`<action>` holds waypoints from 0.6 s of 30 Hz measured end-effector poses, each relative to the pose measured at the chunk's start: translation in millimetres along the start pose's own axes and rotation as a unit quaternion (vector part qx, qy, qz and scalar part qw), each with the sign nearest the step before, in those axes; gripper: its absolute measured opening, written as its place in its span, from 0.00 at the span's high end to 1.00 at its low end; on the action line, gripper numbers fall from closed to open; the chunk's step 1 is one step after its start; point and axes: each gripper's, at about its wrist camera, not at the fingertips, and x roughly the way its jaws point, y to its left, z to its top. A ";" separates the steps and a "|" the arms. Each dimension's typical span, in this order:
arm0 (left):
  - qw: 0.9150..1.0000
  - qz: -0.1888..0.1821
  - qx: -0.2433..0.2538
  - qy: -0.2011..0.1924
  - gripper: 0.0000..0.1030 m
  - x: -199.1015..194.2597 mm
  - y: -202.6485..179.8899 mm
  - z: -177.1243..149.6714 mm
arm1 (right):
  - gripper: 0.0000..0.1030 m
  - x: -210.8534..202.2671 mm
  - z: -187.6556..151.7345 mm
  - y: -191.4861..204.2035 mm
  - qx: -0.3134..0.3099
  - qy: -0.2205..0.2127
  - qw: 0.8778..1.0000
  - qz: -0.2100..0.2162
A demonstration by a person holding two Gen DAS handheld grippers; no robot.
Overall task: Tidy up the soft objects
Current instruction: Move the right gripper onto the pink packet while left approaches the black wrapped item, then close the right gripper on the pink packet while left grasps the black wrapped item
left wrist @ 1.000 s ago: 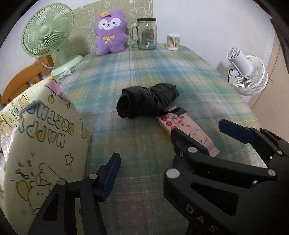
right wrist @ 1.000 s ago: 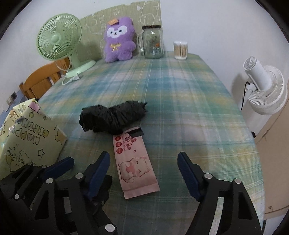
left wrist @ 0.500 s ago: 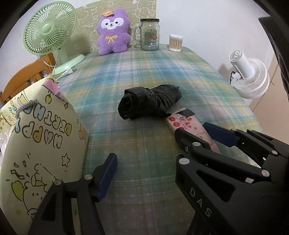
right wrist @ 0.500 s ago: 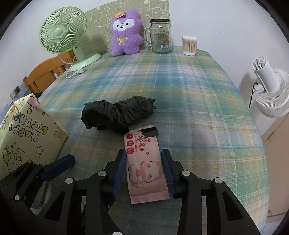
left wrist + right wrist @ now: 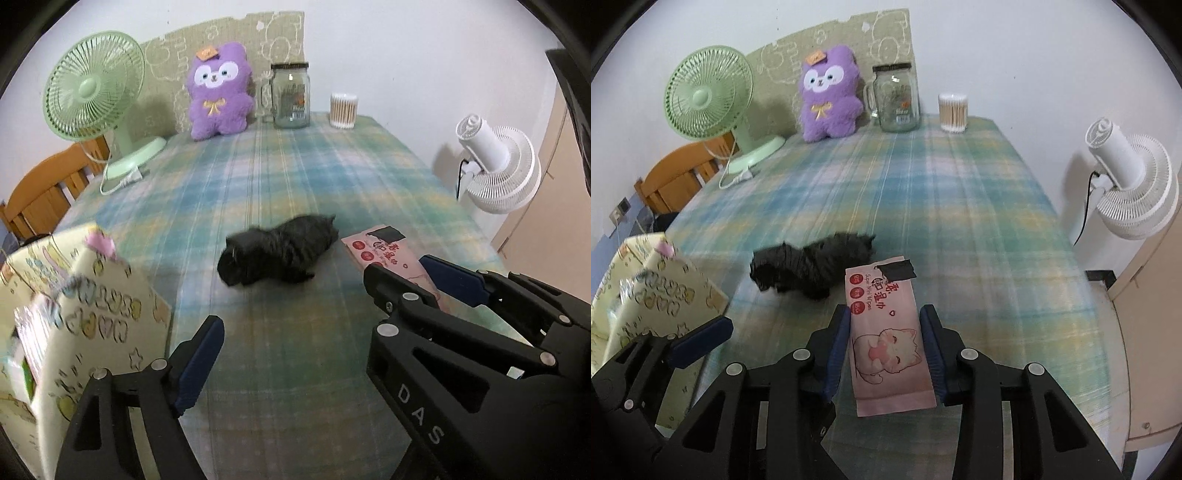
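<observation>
**Wipes pack clamped in the right tongs above the counter**

The wipes pack, a pink flat packet with a cartoon cat printed on it, is gripped across its width by the right tongs; both blue pads are pressed against its long edges, and its near end is seen lifted off the cloth.

The counter is covered by a plaid cloth in blue, green and yellow. At its left near edge a yellow gift bag with birthday lettering is stood, its top open. At the far left a green desk fan is placed, and a white fan is seen beside the counter on the right. Against the back wall a purple plush toy is seated upright, with a glass jar just beside it and a small tub of cotton swabs further right.

Near the middle a black crumpled bundle is laid on the cloth, just beside the far end of the pack; whether they touch cannot be told.

The left tongs have just been opening and are held wide, with nothing between the pads, between the gift bag and the right tongs.
</observation>
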 end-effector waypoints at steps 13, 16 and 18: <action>0.999 0.011 0.000 -0.031 0.14 -11.6 -7.7 34.9 | 0.59 -15.0 31.4 -11.8 0.016 -0.039 0.999 0.004; 0.999 0.019 0.002 -0.043 0.12 -14.4 -9.0 43.0 | 0.59 -17.2 38.5 -13.6 0.020 -0.051 0.999 0.004; 0.999 0.022 0.001 -0.047 0.11 -12.6 -9.2 47.4 | 0.59 -15.8 43.2 -15.2 0.022 -0.055 0.998 0.000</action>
